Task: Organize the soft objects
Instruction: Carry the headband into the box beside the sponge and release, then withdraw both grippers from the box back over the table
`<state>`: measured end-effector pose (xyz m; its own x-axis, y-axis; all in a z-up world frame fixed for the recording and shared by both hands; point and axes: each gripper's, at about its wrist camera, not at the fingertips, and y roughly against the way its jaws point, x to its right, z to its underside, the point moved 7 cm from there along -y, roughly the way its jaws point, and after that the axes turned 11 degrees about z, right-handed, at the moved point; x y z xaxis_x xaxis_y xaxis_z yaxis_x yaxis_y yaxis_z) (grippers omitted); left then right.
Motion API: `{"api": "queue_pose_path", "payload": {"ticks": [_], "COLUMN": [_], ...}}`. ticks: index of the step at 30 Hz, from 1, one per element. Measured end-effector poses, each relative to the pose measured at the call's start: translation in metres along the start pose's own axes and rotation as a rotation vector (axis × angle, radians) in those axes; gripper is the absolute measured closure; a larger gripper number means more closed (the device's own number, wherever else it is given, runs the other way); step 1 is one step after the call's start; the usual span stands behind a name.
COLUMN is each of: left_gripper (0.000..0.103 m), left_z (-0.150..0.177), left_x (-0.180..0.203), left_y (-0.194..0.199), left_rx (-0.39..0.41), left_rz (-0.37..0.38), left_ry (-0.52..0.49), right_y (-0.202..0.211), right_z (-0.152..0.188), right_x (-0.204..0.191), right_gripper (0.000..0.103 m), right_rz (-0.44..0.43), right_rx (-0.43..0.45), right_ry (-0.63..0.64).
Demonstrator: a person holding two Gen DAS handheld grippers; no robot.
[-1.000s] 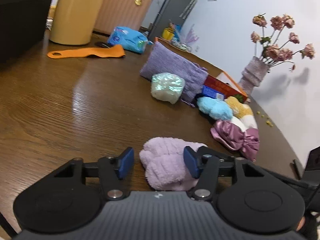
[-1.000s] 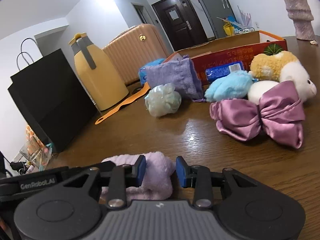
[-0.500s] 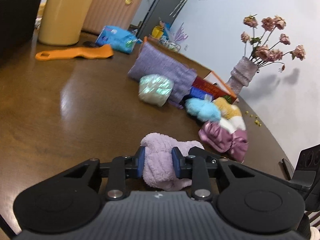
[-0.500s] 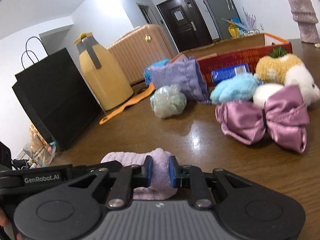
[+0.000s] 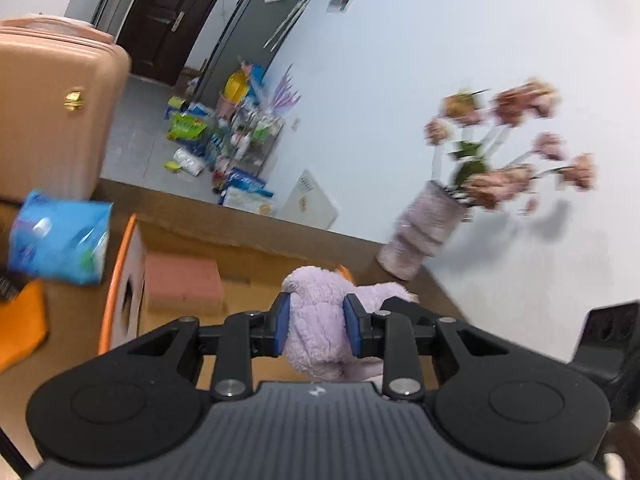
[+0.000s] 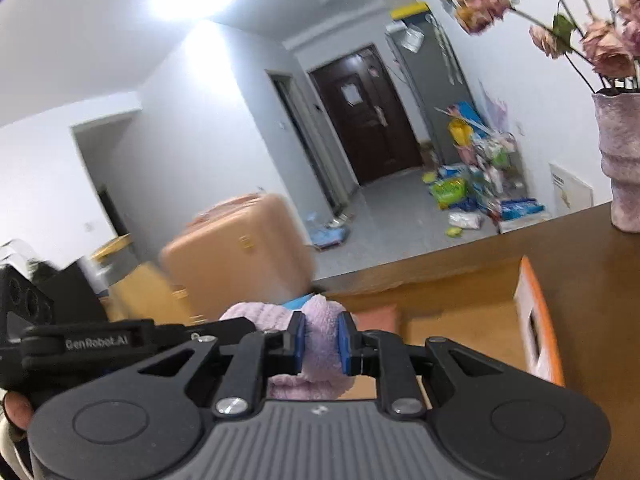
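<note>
My left gripper [image 5: 315, 327] is shut on one end of a fluffy lilac towel [image 5: 316, 320]. My right gripper [image 6: 321, 344] is shut on the other end of the same lilac towel [image 6: 322, 344]. Both hold it in the air over an open cardboard box with orange edges [image 5: 120, 272], which also shows in the right wrist view [image 6: 536, 320]. A pink sponge-like block [image 5: 182, 280] lies inside the box. The other soft toys are out of view.
A blue tissue pack [image 5: 60, 236] and an orange strip [image 5: 20, 324] lie left of the box. A vase of dried pink flowers [image 5: 424, 224] stands on the wooden table behind it, also in the right wrist view [image 6: 620, 160]. A peach suitcase [image 6: 240, 252] stands beyond.
Both grippers closed on the lilac towel, lifted it off the table and carried it forward over the cardboard box. The toys on the table have dropped out of sight.
</note>
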<state>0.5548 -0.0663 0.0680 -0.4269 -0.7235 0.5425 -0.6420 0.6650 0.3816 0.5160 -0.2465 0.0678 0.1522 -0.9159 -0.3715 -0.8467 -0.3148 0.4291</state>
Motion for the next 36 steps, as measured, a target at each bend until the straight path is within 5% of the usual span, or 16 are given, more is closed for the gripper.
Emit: {"api": "queue_pose_path", "payload": {"ticks": [8,13,18,23,27,36], "left_gripper": [0.074,0.074,0.068,0.066,0.064,0.046], "left_z": [-0.022,-0.008,-0.005,-0.01,-0.028,-0.022], "left_x": [-0.078,-0.105,-0.116,-0.101,-0.075,-0.009], "left_y": [-0.162,-0.202,-0.208,-0.188,-0.15,-0.013], "left_rx": [-0.187,-0.247,-0.265,-0.238,-0.187,-0.117], "left_rz": [-0.153,-0.242,-0.237,-0.263,-0.272,-0.325], "left_ry": [0.011,-0.037,-0.007,-0.074,-0.103,-0.244], "right_y": [-0.17,-0.23,-0.254,-0.252,-0.218,-0.06], "right_z": [-0.039,-0.02,-0.008,-0.005,-0.019,-0.069], "right_x": [0.062,0.079,0.094,0.099,0.094,0.065], "right_gripper": [0.087,0.087,0.082,0.061,0.061,0.052], "right_rz": [0.166,0.204,0.225,0.259,0.276,0.296], "right_rx": [-0.157,-0.241,-0.29,-0.307,-0.273,-0.08], "right_ry": [0.052,0.052,0.028,0.027,0.002,0.077]}}
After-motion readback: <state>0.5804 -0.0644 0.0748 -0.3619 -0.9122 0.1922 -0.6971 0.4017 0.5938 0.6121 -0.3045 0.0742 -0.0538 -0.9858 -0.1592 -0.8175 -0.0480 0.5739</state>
